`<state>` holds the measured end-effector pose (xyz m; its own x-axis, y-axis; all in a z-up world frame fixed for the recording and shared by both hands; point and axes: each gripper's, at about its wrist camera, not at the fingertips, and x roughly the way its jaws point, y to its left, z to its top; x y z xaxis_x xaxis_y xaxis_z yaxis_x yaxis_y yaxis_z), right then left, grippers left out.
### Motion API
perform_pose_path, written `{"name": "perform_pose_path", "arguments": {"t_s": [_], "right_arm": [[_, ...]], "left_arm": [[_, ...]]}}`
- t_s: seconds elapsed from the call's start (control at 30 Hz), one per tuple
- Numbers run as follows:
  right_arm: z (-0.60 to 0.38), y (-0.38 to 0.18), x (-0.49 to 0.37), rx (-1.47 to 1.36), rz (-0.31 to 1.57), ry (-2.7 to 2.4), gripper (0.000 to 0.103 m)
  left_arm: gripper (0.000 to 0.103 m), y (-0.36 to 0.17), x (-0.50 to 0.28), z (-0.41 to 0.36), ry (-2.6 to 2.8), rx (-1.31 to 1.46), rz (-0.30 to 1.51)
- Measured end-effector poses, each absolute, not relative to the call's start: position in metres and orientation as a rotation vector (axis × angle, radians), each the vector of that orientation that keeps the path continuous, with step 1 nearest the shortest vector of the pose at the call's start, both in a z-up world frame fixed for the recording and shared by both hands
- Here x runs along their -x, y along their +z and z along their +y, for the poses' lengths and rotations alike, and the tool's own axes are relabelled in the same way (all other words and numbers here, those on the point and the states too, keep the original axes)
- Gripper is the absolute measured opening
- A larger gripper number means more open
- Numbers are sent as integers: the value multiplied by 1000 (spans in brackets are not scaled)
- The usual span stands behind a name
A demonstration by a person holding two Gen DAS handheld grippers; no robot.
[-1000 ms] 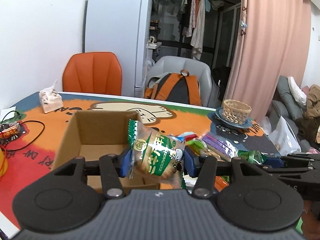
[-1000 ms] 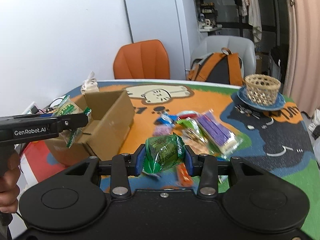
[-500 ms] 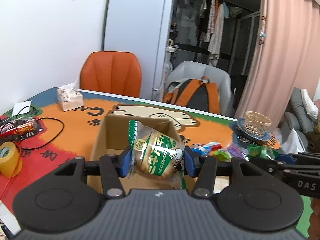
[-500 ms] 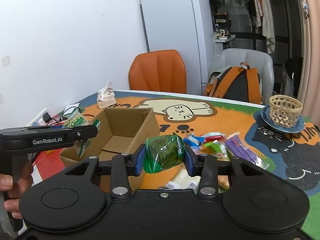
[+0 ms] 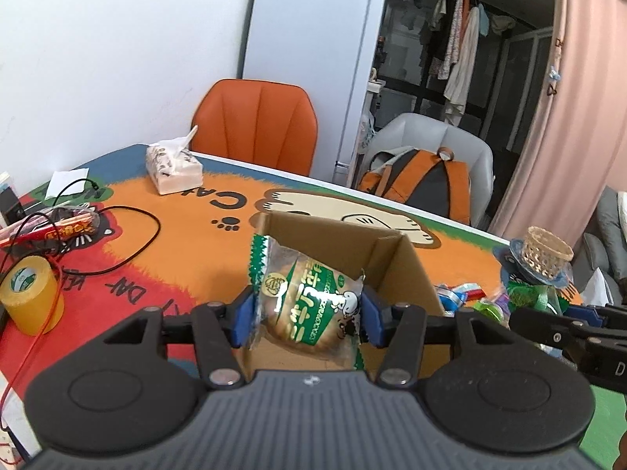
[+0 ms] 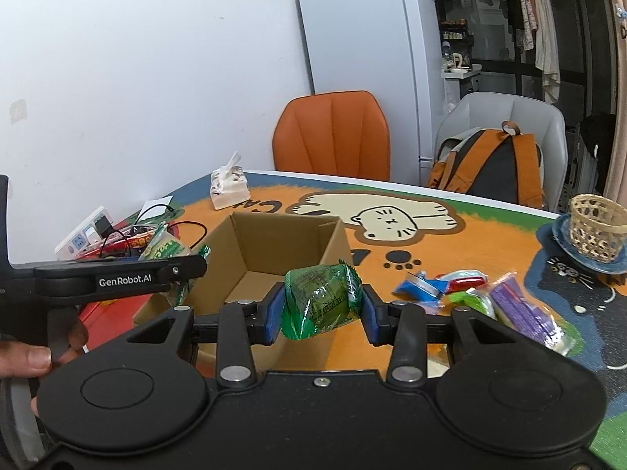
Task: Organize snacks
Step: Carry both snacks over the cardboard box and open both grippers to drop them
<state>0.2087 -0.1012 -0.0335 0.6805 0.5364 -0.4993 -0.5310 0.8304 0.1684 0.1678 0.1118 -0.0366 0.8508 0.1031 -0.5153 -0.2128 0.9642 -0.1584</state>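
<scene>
A table [image 6: 490,243] with a cartoon-cat cover fills the scene. The left gripper [image 5: 307,315] has its jaws, just eased slightly wider, clasping a green-and-white pastry packet [image 5: 305,305] above the open cardboard box [image 5: 407,270]. The right gripper [image 6: 322,309] has its jaws clenched on a green snack packet [image 6: 319,301] beside the box, the loose snacks [image 6: 486,301] lying to the right.

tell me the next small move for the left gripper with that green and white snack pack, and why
Probably open the jaws and let it drop. The left gripper holds the green and white snack pack right in front of the open cardboard box, which looks empty inside. If it isn't fully over the opening yet, ease forward a touch first. The right gripper waits beside it with a green wrapped snack.
</scene>
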Motion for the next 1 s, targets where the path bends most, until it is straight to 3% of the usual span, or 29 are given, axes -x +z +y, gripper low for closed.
{"name": "perform_pose_path", "arguments": {"t_s": [0.13,0.5,0.63,1.0], "right_arm": [[-90,-32,-214,-13,571,611,40],[-60,-26,-220,-20,557,669,41],[-61,-26,-221,-24,567,654,59],[-131,-34,-208,-40,579,468,78]], "left_arm": [[62,-35,-164,127,197,255,519],[66,-32,-150,142,205,305,506],[81,-35,-142,143,205,319,522],[96,-41,-142,106,144,288,512]]}}
